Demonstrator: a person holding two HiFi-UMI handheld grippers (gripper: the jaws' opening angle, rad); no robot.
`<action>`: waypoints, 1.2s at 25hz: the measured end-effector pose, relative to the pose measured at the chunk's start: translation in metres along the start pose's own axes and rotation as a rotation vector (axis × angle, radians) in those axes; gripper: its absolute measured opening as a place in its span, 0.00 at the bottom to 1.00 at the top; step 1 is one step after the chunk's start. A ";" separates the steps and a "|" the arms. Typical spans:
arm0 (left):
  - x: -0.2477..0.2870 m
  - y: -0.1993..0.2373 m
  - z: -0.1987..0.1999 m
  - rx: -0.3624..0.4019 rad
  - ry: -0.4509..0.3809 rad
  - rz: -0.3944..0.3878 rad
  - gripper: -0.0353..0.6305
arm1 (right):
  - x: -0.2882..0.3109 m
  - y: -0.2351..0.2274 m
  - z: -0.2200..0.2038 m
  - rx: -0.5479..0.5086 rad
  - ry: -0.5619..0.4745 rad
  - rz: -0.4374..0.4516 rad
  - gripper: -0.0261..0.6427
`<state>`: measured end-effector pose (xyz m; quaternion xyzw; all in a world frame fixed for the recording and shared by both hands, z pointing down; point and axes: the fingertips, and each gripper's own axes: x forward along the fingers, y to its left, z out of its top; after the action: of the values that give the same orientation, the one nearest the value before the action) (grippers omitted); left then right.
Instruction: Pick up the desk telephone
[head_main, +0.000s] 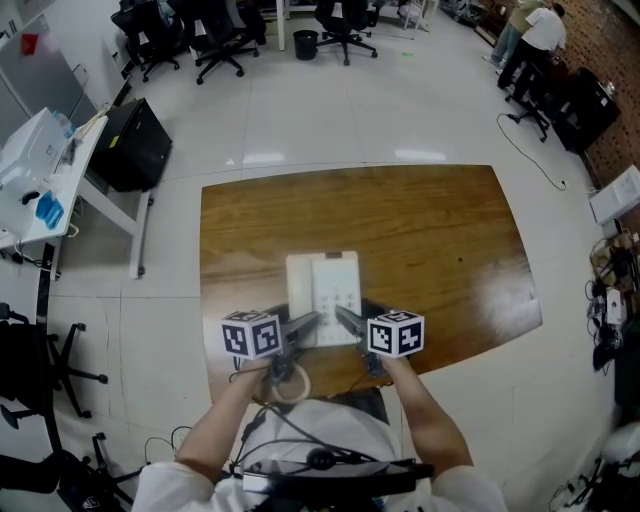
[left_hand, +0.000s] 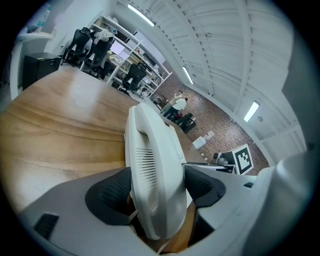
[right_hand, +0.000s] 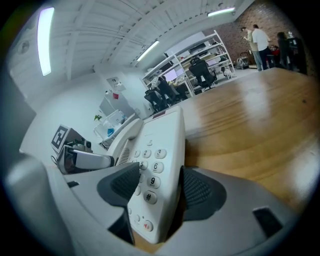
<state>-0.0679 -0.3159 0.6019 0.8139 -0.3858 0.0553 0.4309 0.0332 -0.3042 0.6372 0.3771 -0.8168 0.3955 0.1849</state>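
A white desk telephone (head_main: 323, 290) lies on the wooden table (head_main: 440, 240), near its front edge, with the handset on its left side and the keypad on its right. My left gripper (head_main: 306, 325) reaches in from the near left. In the left gripper view its black pads (left_hand: 114, 189) sit against both sides of the handset (left_hand: 150, 165). My right gripper (head_main: 346, 319) comes from the near right. In the right gripper view its pads (right_hand: 197, 190) clamp the keypad side of the telephone (right_hand: 161, 150), one on the keys, one on the outer edge.
The coiled cord (head_main: 290, 385) hangs off the table's front edge by my hands. A black box (head_main: 135, 145) and a white desk (head_main: 45, 175) stand at the left. Office chairs (head_main: 215, 40) line the back. People (head_main: 535, 35) stand at the far right.
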 end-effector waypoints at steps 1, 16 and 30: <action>0.000 -0.001 0.000 0.003 -0.001 0.003 0.55 | -0.001 0.000 0.000 0.002 0.000 -0.002 0.45; -0.014 -0.010 0.005 0.005 -0.070 0.021 0.52 | -0.015 0.009 0.006 -0.018 -0.040 -0.027 0.45; -0.045 -0.036 0.032 0.051 -0.153 0.029 0.52 | -0.036 0.038 0.032 -0.084 -0.111 0.007 0.45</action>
<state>-0.0826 -0.3013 0.5388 0.8208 -0.4279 0.0092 0.3783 0.0279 -0.2973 0.5766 0.3875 -0.8431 0.3397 0.1535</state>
